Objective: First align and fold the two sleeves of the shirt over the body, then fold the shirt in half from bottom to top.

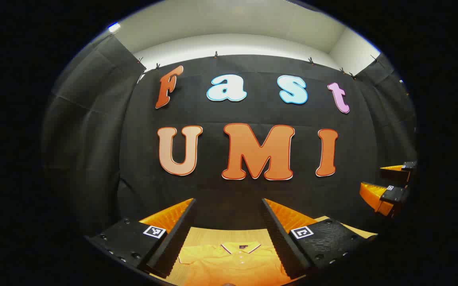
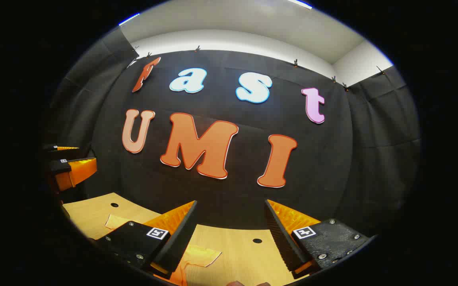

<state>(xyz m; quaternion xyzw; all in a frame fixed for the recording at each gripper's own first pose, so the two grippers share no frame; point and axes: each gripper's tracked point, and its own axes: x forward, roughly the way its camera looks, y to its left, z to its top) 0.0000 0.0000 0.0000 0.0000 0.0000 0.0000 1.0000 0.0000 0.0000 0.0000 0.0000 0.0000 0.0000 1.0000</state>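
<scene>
Both claws are up off the table, cameras aimed mostly at the booth's black cloth wall (image 1: 94,131). In the left gripper view the left claw (image 1: 229,238) has its fingers spread wide with nothing between them; below and beyond the gap the shirt (image 1: 233,264) lies flat on the table (image 1: 209,234), collar (image 1: 240,248) toward the wall, placket buttons roughly centred between the fingers, a shoulder edge visible near the left finger. The right claw (image 1: 388,184) also shows in that view at the far right edge, raised against the cloth wall, its two fingers apart, well clear of the shirt. In the right gripper view the right claw (image 2: 231,234) is likewise wide open and holds nothing; the table (image 2: 233,246) runs under it, with two small dark holes in the top, one (image 2: 257,240) just inside the right finger and one (image 2: 114,205) further left. A shirt sleeve edge (image 2: 197,256) lies on the table just beside the left finger, and another patch of the fabric (image 2: 113,220) shows on the far side of that finger. The left claw (image 2: 68,163) is at the far left of this view, above table level, fingers apart. White wall and ceiling (image 2: 233,24) sit above the cloth. Neither claw touches the shirt.
</scene>
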